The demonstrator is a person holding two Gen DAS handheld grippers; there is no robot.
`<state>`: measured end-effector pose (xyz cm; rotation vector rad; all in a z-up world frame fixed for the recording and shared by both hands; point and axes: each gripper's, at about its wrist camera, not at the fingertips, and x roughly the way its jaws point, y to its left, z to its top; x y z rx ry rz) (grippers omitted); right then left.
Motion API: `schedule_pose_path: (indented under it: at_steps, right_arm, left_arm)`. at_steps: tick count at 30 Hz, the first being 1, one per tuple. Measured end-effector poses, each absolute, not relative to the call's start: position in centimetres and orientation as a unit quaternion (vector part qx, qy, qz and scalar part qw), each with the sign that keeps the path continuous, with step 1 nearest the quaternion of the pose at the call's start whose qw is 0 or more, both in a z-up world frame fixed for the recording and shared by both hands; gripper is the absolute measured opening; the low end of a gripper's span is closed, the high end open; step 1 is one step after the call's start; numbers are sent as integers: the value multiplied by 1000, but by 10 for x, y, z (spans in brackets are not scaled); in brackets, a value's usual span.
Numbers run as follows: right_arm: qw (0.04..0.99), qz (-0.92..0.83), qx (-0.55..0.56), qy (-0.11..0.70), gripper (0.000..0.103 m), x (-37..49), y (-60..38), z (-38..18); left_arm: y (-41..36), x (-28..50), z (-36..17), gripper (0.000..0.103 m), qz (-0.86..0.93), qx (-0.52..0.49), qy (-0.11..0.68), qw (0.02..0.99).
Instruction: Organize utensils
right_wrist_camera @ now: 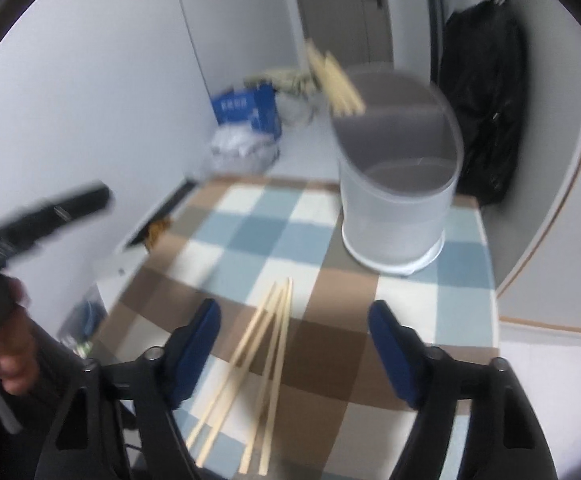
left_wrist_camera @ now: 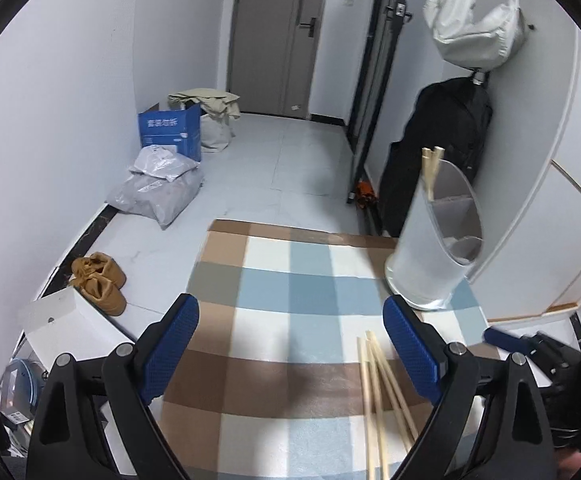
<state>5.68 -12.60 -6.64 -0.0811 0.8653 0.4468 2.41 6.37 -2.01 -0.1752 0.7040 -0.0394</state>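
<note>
Under both spread, empty tools: a checked tabletop [left_wrist_camera: 274, 288].
Ahead of the right tool [right_wrist_camera: 294, 340], loose chopsticks [right_wrist_camera: 266, 344]; beyond, a white holder [right_wrist_camera: 394, 216]; left tool [left_wrist_camera: 290, 344] faces tiled floor [left_wrist_camera: 290, 152].

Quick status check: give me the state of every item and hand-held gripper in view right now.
Left hand-held gripper: open, empty.
Right hand-held gripper: open, empty.
Utensil holder: upright on the checkered cloth.
Chopsticks in holder: leaning at the back rim.
Loose chopsticks: lying flat on the cloth.
</note>
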Motion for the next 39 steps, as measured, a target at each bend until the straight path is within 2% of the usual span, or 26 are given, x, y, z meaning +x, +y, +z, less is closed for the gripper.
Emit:
schedule_pose_path:
  at_steps: [5, 9, 12, 21, 31, 35, 37, 39]
  right_arm:
    - [852, 216, -81, 470, 61, 83, -103, -99]
    - [825, 201, -111, 517, 42, 103, -93, -127]
    - [813, 197, -121, 534, 33, 109, -91, -137]
    - [808, 189, -190, 524, 32, 108, -73, -134]
    - [796, 188, -219, 532, 31, 124, -53, -135]
    - [791, 179, -237, 535, 29, 122, -51, -136]
    - [792, 181, -223, 539, 22, 121, -56, -135]
    - [795, 187, -200, 540, 20, 119, -61, -132]
  left_arm:
    - [76, 29, -25, 91, -6, -100, 358, 928]
    - [83, 30, -27, 91, 3, -101, 360, 928]
    - [87, 31, -27, 91, 3, -106, 362, 926]
    - [97, 39, -31, 91, 0, -128, 376, 918]
    - [108, 40, -32, 91, 8, -145, 381, 913]
    - [111, 41, -33, 91, 9, -154, 385, 910]
    - [112, 42, -34, 91, 9, -157, 387, 909]
    - [112, 43, -34, 91, 6, -159, 389, 907]
